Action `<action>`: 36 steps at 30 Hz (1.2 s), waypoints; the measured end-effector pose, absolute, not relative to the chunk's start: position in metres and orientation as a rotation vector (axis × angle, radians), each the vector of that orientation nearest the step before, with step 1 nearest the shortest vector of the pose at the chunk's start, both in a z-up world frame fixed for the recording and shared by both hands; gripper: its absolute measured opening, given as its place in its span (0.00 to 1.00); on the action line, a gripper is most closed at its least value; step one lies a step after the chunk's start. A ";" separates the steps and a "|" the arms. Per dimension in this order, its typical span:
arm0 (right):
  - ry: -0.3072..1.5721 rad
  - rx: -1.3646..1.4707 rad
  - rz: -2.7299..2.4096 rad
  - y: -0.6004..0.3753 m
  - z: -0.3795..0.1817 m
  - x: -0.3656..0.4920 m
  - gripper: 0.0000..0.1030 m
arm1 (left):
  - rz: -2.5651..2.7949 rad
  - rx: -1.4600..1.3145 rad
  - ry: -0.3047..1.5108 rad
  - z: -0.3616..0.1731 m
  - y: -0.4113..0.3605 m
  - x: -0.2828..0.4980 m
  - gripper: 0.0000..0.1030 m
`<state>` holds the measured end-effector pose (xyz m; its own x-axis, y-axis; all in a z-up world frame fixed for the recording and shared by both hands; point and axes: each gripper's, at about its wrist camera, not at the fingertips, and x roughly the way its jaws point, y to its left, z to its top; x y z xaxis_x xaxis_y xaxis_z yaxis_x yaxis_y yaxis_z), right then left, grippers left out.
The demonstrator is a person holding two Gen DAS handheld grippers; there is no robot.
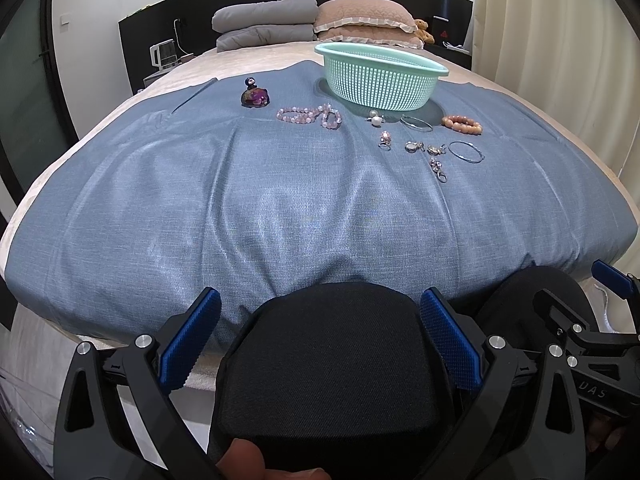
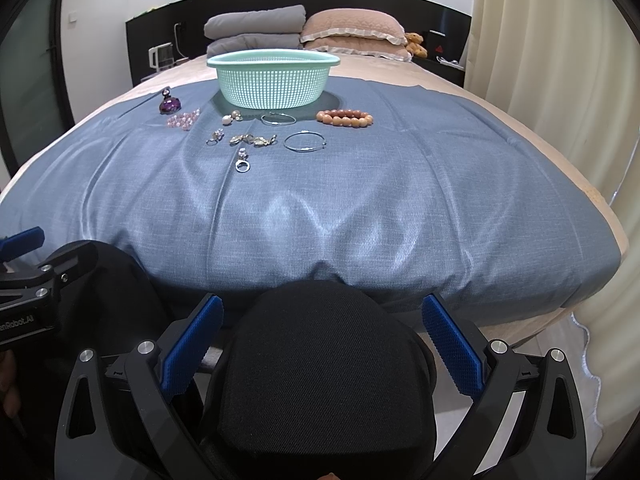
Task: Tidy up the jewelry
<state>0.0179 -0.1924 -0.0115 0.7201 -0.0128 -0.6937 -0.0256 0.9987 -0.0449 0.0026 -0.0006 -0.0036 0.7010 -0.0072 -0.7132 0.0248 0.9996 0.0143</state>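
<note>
A mint green basket (image 1: 380, 80) (image 2: 274, 80) stands on a blue cloth (image 1: 280, 208) (image 2: 360, 200) on the bed. In front of it lie a pink bead necklace (image 1: 310, 116) (image 2: 184, 119), an orange bead bracelet (image 1: 462, 124) (image 2: 345, 117), two thin hoops (image 1: 466, 151) (image 2: 305, 141), a pearl piece (image 1: 375, 119) (image 2: 229, 119) and several small rings and charms (image 1: 420, 147) (image 2: 252, 140). A purple perfume bottle (image 1: 255, 95) (image 2: 169, 103) stands at the left. My left gripper (image 1: 320, 344) and right gripper (image 2: 320, 344) are both open and empty, held low over the person's knees before the bed's near edge.
Grey folded quilts (image 1: 266, 24) and pink pillows (image 1: 366, 24) lie at the headboard. A cream curtain (image 2: 560, 80) hangs on the right. A white kettle (image 1: 163, 54) stands on the far left nightstand. The person's dark-clad knees (image 1: 332, 360) fill the foreground.
</note>
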 end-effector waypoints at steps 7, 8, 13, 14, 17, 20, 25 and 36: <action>0.775 -0.045 0.014 -0.190 -0.013 0.018 0.93 | -0.023 0.015 0.803 -0.006 0.001 0.004 0.95; 0.776 -0.045 0.014 -0.191 -0.013 0.018 0.93 | -0.025 0.014 0.806 -0.006 0.001 0.004 0.95; 0.794 -0.039 0.025 -0.192 -0.014 0.020 0.93 | -0.031 0.011 0.807 -0.005 0.003 0.004 0.95; 0.803 -0.036 0.034 -0.192 -0.014 0.021 0.93 | -0.034 0.008 0.807 -0.004 0.003 0.004 0.95; 0.836 -0.010 0.062 -0.196 -0.016 0.025 0.93 | -0.043 0.003 0.819 -0.003 0.004 0.005 0.95; 0.853 0.017 0.079 -0.202 -0.012 0.034 0.93 | -0.081 -0.016 0.846 -0.001 0.006 0.013 0.95; 0.798 -0.017 0.030 -0.214 0.011 0.065 0.93 | -0.063 -0.007 0.824 0.010 0.016 0.042 0.95; 0.697 -0.092 0.005 -0.222 0.043 0.173 0.93 | -0.039 0.056 0.763 0.032 0.030 0.151 0.95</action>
